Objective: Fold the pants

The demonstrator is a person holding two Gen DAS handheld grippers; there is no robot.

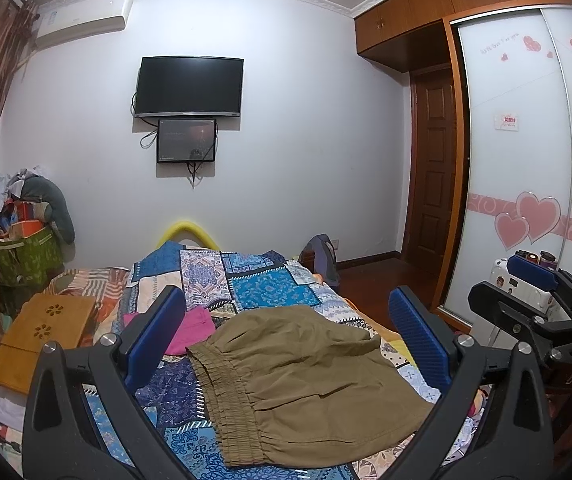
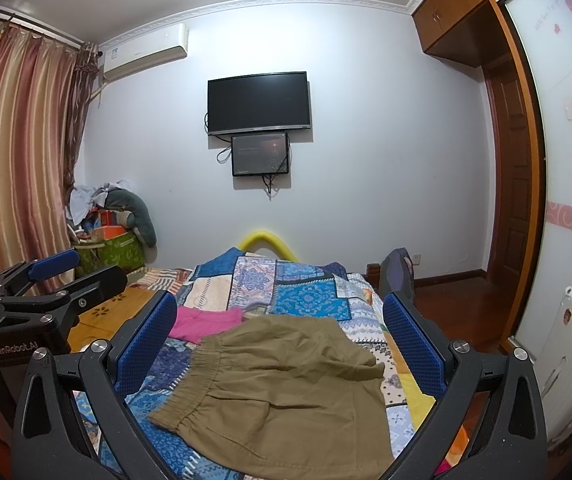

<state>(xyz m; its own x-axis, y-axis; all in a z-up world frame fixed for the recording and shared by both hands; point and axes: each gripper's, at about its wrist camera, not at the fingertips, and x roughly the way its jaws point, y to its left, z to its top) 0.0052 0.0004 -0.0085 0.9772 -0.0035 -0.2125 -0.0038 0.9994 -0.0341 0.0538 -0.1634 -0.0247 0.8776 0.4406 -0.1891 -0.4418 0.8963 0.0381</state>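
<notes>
Olive-brown pants [image 1: 305, 380] lie in a compact, roughly square shape on the patchwork bedspread [image 1: 262, 284], elastic waistband toward the left. My left gripper [image 1: 289, 324] hovers over them, open, its blue pads wide apart and holding nothing. In the right wrist view the same pants [image 2: 286, 388] sit below my right gripper [image 2: 282, 332], also open and empty. Each gripper shows in the other's view: the right gripper [image 1: 513, 284] at the right edge, the left gripper [image 2: 82, 272] at the left edge. Neither touches the cloth.
A pink garment [image 1: 194, 328] lies just beyond the waistband. A wooden lap tray [image 1: 42, 332] rests on the bed's left side, with a green bag [image 1: 26, 256] of clutter and curtains behind. A white wardrobe [image 1: 525, 184] and a small white appliance [image 2: 569, 352] stand right.
</notes>
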